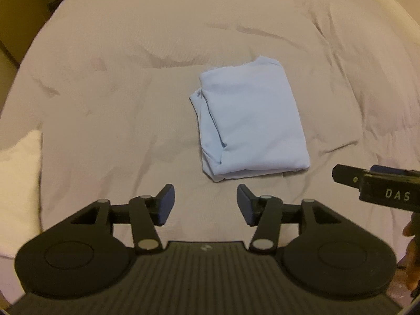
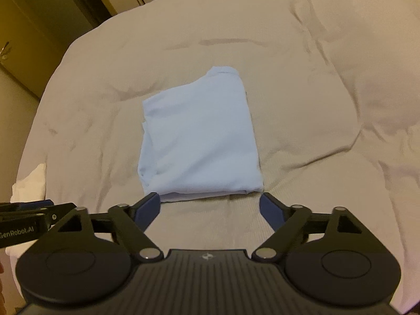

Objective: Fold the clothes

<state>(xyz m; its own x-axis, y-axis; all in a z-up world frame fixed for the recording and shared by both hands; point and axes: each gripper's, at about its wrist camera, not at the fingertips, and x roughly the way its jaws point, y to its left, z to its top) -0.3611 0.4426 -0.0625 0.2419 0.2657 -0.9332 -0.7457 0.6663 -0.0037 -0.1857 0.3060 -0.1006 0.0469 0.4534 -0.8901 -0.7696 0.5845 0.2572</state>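
A pale blue garment [image 1: 249, 120] lies folded into a neat rectangle on the beige bedcover [image 1: 118, 78]. My left gripper [image 1: 205, 202] hangs above the cover, nearer the camera than the garment's front edge, open with only bare cover between its blue pads. In the right wrist view the same garment [image 2: 199, 136] lies straight ahead, and my right gripper [image 2: 210, 207] stands wide open just short of its near edge, holding nothing. The right gripper's body [image 1: 378, 186] shows at the right edge of the left view; the left gripper's body [image 2: 26, 223] shows at the left edge of the right view.
A white pillow [image 1: 18, 183] lies at the bed's left edge, also seen as a white pillow [image 2: 29, 183] in the right view. Dark wooden furniture [image 2: 39, 26] and a wall stand beyond the bed at the upper left. A hand [image 1: 412, 257] shows at the lower right.
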